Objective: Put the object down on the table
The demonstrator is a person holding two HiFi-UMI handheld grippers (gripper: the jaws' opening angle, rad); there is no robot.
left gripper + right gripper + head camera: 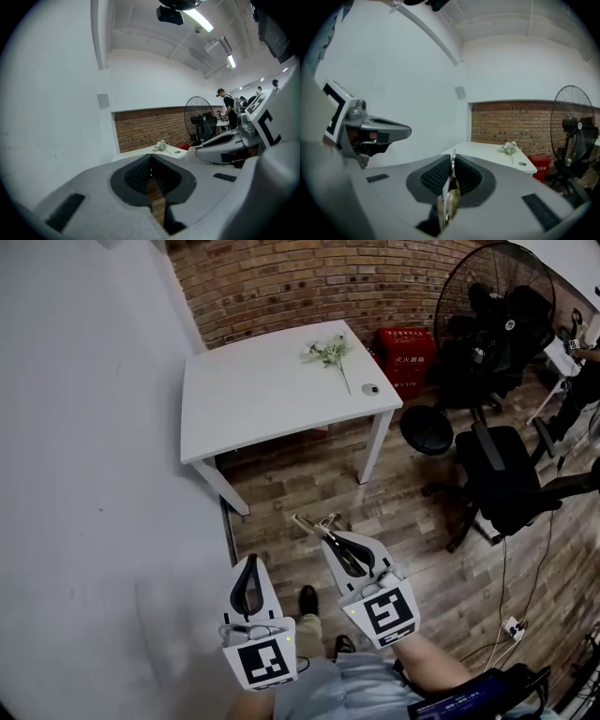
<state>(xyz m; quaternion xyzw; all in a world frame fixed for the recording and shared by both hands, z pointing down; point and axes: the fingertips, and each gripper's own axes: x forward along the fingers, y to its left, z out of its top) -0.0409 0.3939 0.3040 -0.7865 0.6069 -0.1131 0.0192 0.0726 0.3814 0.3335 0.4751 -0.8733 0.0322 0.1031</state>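
Standing short of the bench [272,395], a person holds a thin metal piece [315,520] pinched in the right tool [327,534], while the left tool [250,561] is closed on nothing.

White bench [262,399] up top, against brick wall [309,287]. Flower sprig [330,352] and a small round dark item [371,388] sit on its right end, apart. Red crate [406,354], fan [497,306] and black office chair [502,474] are off to the right. Both grippers are low over wood floor [281,493], well short of the bench. Left gripper [251,561]: jaws together. Right gripper [325,533]: jaws clamped on a thin metal object [314,520] poking past the tips.
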